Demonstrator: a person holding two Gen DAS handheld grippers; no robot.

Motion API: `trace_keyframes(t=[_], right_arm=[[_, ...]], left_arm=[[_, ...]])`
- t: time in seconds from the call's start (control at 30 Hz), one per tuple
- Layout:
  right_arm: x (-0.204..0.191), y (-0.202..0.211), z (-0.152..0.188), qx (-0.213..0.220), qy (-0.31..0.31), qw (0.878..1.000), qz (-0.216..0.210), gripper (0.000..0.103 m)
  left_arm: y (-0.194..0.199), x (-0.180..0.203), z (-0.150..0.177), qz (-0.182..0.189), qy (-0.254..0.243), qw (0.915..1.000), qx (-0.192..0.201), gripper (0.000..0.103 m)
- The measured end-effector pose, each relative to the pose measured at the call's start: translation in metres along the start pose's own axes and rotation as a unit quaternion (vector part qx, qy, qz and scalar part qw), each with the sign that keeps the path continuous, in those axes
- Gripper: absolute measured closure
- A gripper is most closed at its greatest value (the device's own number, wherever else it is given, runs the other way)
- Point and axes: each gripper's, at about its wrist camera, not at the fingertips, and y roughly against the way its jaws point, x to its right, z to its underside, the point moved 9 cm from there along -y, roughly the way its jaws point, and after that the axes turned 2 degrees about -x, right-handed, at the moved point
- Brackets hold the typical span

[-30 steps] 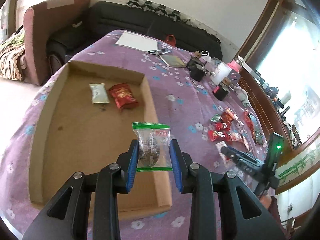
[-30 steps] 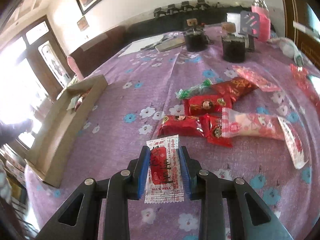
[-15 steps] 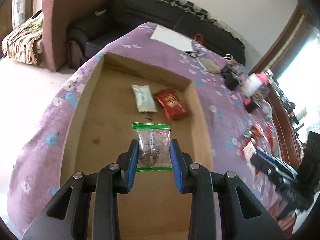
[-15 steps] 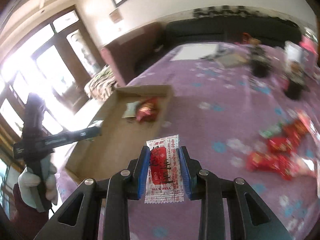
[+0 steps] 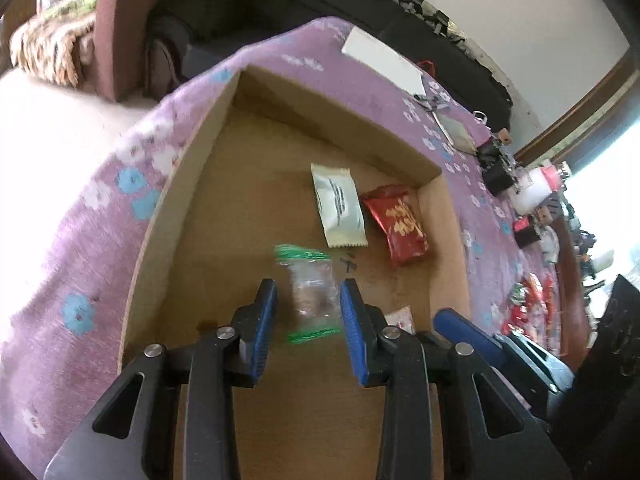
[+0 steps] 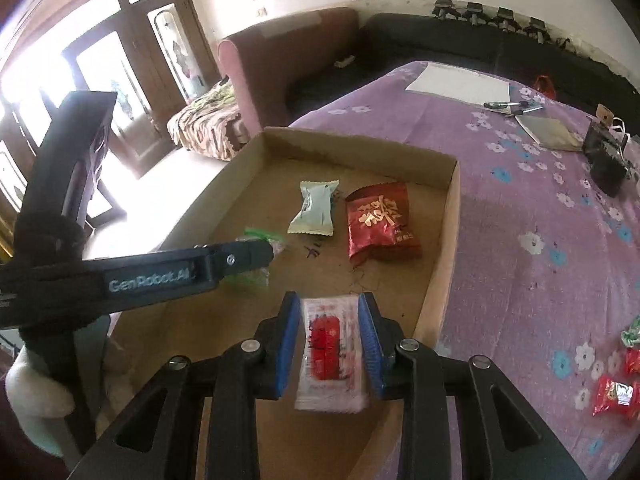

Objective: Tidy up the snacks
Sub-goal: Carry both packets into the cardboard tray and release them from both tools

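Note:
A shallow cardboard box [image 5: 176, 184] [image 6: 448, 216] lies on the purple flowered table. In it are a pale white packet [image 5: 340, 208] [image 6: 316, 208] and a dark red packet [image 5: 400, 220] [image 6: 380, 220]. My left gripper [image 5: 308, 312] is open over the box; a clear green-edged packet [image 5: 312, 292] is blurred between its spread fingers, loose. In the right wrist view it shows as a black arm [image 6: 140, 272]. My right gripper [image 6: 330, 344] is open over the box's near right part; a white-and-red packet [image 6: 330, 352] is blurred between its fingers, loose.
Several red snack packets [image 6: 616, 388] [image 5: 528, 304] lie on the table right of the box. Black holders [image 6: 604, 156], a white sheet with pens [image 6: 460, 84] and a notebook stand farther back. A sofa and an armchair [image 6: 288, 52] are beyond the table's edge.
Both grippers moved over the box and opened. The green-edged packet and the white-and-red packet have come free of the fingers and are dropping.

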Motion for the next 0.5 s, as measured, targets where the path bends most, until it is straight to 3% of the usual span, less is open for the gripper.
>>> trace_keyframes(t=[0.07, 0.13, 0.27, 0.33, 0.5], right_arm=[[0.004, 0.008, -0.001, 0.014, -0.010, 1.000, -0.005, 0.071], [0.010, 0.022, -0.001, 0.031, -0.024, 0.999, -0.009, 0.061], [0.035, 0.051, 0.003, 0.062, -0.056, 0.997, 0.006, 0.058], [0.049, 0.063, 0.009, 0.071, -0.073, 0.995, 0.008, 0.058], [0.081, 0.083, 0.028, 0.082, -0.116, 0.990, 0.011, 0.058]], left_arm=[[0.003, -0.001, 0.002, 0.003, -0.005, 1.0000, -0.003, 0.067], [0.004, -0.001, 0.005, -0.017, -0.025, 0.9995, -0.008, 0.067], [0.008, 0.007, 0.027, -0.053, -0.084, 0.9947, -0.024, 0.067], [0.011, 0.016, 0.042, -0.045, -0.105, 0.9930, -0.029, 0.067], [0.024, 0.048, 0.061, -0.031, -0.137, 0.9900, 0.011, 0.067]])
